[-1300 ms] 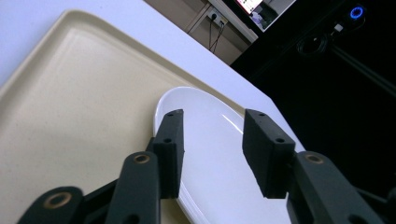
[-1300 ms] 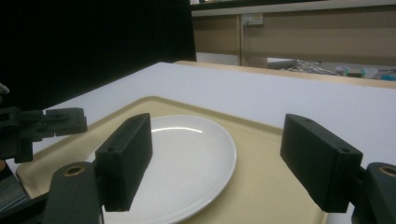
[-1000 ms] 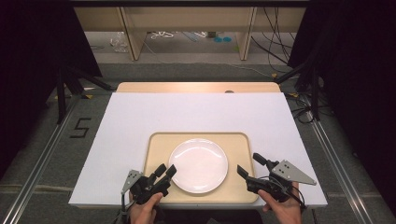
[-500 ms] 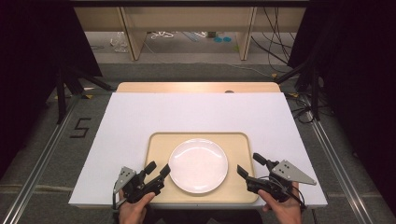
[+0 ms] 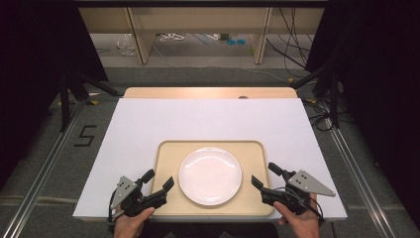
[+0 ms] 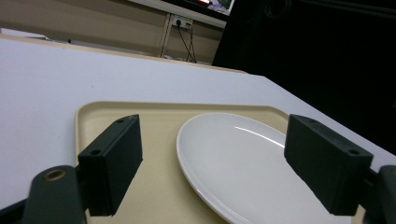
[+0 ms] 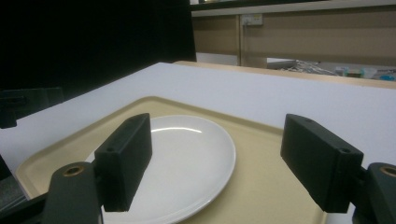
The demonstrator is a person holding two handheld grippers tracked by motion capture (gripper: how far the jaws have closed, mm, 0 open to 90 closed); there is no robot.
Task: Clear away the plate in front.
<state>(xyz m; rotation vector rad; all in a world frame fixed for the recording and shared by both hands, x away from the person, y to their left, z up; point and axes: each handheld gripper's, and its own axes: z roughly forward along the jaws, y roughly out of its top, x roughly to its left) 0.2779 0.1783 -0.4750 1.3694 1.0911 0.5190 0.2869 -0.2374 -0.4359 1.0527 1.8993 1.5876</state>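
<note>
One white plate [image 5: 210,175] lies flat in the middle of a beige tray [image 5: 257,148], and nothing else rests on either. The tray sits on a white sheet [image 5: 208,121] that covers most of the bench [image 5: 208,92], at the edge nearest the person, so both are within easy reach of both hands.

Left gripper [image 5: 158,181]: held low at the tray's near left corner, jaws apart and holding nothing. In the left gripper view the plate's rim [image 6: 243,158] lies ahead, between the two jaws, with the tray's left rim [image 6: 80,122] just beyond the left-hand one. The aim is across the tray toward the plate.

Right gripper [image 5: 266,174]: held at the tray's near right corner, jaws likewise apart and holding nothing. In the right gripper view the plate [image 7: 187,158] lies ahead and to the left, partly behind the left-hand jaw.

Neither gripper touches plate or tray. The two are posed roughly as mirror images, one at each side, both angled inward. Judgement: this placing suits an approach from both sides, either to lift the tray by its ends or to take the plate by its rim; which is intended cannot be told.
</note>
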